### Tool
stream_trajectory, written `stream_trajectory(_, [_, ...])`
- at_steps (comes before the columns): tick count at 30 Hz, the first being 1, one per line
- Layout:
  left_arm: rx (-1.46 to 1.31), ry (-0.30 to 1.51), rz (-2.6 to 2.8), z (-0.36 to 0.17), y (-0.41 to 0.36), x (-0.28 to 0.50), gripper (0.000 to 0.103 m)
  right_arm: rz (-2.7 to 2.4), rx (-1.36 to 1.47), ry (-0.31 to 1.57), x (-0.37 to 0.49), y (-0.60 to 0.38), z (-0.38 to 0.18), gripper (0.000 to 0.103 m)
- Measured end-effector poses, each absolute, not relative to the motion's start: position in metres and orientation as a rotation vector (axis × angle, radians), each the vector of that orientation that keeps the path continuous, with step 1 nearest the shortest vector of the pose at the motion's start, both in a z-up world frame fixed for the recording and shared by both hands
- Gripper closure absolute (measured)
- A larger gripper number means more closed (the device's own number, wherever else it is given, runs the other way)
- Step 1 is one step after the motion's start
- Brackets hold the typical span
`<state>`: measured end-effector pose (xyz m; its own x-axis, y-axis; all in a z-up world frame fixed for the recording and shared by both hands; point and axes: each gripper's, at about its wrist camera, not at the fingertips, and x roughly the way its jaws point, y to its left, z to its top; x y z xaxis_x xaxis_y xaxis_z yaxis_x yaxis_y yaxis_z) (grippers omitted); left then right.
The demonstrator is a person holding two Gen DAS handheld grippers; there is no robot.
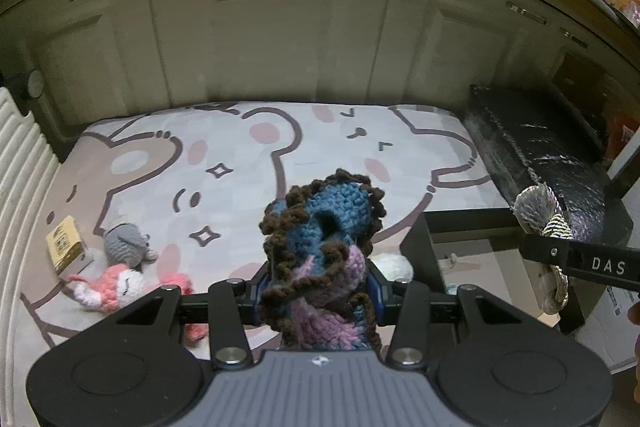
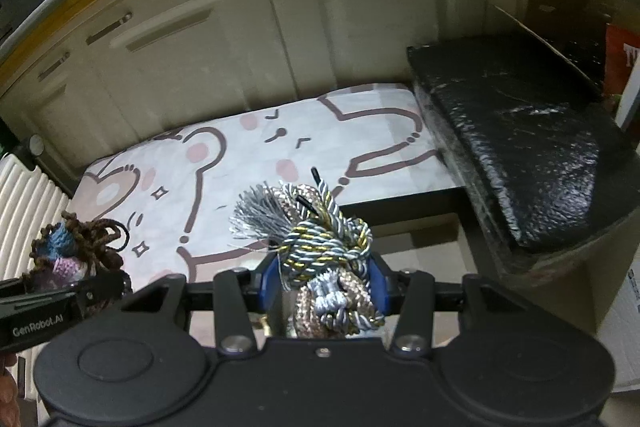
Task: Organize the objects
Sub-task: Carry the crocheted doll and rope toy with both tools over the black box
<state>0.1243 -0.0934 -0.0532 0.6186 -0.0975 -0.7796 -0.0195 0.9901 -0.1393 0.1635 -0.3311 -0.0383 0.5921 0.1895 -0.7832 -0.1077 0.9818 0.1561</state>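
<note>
A: Left gripper (image 1: 318,297) — closed on crochet doll (image 1: 320,247); blue and pink yarn, brown curly trim, clamped between blue pads, upper part standing above the jaws.

B: Location?

A: Held over the near edge of the bear-print mat (image 1: 240,155). Also seen from the right wrist view at far left, pinched in the black fingers.

B: Right gripper (image 2: 326,291)?

A: Closed on tassel cord bundle (image 2: 320,247); silver, gold and bronze twisted rope, grey fringe fanned up and left. Held above the mat's near right corner, beside the black box (image 2: 520,147).

B: Loose items on mat?

A: Pink-and-white crochet fox (image 1: 120,287), lying flat near the left edge. Grey crochet toy (image 1: 124,241), just behind, touching or nearly so; cannot tell. Small yellow carton (image 1: 64,243), left of both, tilted. White ball (image 1: 394,265), partly hidden behind the left gripper.

B: Backdrop?

A: Cream cabinet doors (image 1: 260,39) along the far side.
</note>
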Motion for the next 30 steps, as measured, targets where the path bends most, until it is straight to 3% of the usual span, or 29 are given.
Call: stream_trajectory(30, [-0.316, 0.922, -0.319, -0.08, -0.185, 0.168, 0.056, 0.007, 0.187, 0.98, 0.184, -0.4, -0.075, 0.056])
